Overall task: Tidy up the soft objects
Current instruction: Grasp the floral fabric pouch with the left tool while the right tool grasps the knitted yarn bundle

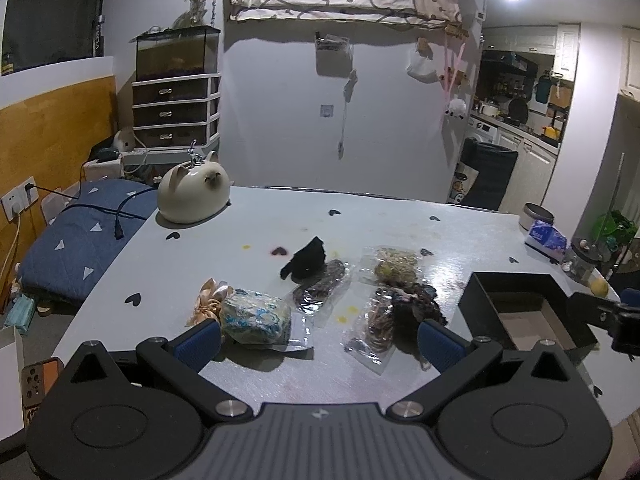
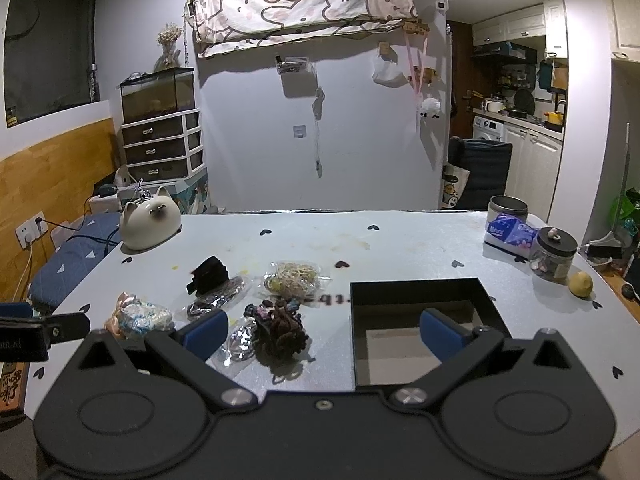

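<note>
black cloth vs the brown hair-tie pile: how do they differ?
The black cloth is one solid folded piece; the brown hair-tie pile is a tangle of many loops. The black cloth lies farther back, partly on a clear packet; the brown hair-tie pile sits nearer the cameras, closer to the black box. The pile looks bulkier. Both are dark, soft, loose on the table, and untouched by either claw.

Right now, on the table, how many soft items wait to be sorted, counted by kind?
Loose fabric pieces: 2, black cloth, peach bow
Loose hair-tie piles: 1, dark pile
Clear bags of hair ties: 4, blue-white, dark, yellowish, brownish
Total: 7
</note>
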The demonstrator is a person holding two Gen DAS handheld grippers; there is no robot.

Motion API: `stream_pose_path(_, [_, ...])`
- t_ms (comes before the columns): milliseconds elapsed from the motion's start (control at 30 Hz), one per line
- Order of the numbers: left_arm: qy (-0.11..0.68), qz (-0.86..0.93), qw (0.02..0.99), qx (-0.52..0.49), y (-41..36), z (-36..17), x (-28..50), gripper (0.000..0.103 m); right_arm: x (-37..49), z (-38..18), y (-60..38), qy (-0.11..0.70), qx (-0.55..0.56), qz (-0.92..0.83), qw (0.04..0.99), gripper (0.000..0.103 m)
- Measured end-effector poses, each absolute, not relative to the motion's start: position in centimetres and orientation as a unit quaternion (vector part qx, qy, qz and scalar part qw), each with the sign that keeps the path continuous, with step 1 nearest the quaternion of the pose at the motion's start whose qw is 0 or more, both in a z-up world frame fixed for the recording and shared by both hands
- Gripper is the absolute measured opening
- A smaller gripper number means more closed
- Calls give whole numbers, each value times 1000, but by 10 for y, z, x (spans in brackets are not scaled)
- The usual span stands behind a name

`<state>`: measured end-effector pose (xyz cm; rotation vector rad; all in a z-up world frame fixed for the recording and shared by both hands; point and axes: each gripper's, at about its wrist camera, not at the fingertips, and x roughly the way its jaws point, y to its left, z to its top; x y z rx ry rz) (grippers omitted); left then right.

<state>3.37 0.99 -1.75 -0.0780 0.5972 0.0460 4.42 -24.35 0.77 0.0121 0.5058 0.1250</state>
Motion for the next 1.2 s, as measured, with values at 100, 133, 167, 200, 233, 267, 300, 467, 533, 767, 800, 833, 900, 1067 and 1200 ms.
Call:
stream_pose_path(100, [296,32,954,-35,13,-19,43,103,54,8,-241,251,3,67,966,103])
stream_pose_path(133, [297,34,954,-36,15,-19,47,103,58,8,-241,251,3,69,965,103])
stream_pose_path(167, [298,35,953,-36,17,-19,51,103,62,7,-240,252,3,71,965,103])
stream_pose_path(200, [299,35,953,-38,20,-20,56,103,67,8,-240,253,2,74,965,103])
stream_pose_path(233, [301,36,952,-40,22,-21,62,103,71,7,-239,254,1,76,964,103])
stream_pose_path(267, [303,37,951,-42,24,-21,67,103,76,7,-238,255,0,79,964,103])
stream_pose_path(300, [305,38,951,-44,26,-22,73,103,80,7,-237,255,0,81,963,103])
stream_pose_path(467, [312,40,948,-35,33,-28,103,103,107,5,-235,258,-1,92,962,103])
stream_pose_path(533, [317,43,947,-25,35,-31,115,103,120,2,-234,263,1,96,960,103])
stream_pose_path(767, [353,51,934,10,39,-54,155,99,173,-17,-222,300,12,138,944,103])
stream_pose_path(800, [358,55,932,17,39,-59,160,98,180,-20,-220,309,13,144,940,103])
stream_pose_path(833, [364,58,929,26,39,-63,165,98,187,-24,-218,318,14,150,936,103])
stream_pose_path(900, [376,59,924,36,40,-70,174,95,202,-32,-213,340,17,165,926,101])
stream_pose_path(1067, [405,57,911,42,42,-87,196,93,226,-55,-203,391,19,201,898,90])
stream_pose_path(1200, [427,58,900,57,41,-102,210,93,242,-75,-200,426,17,209,880,84])
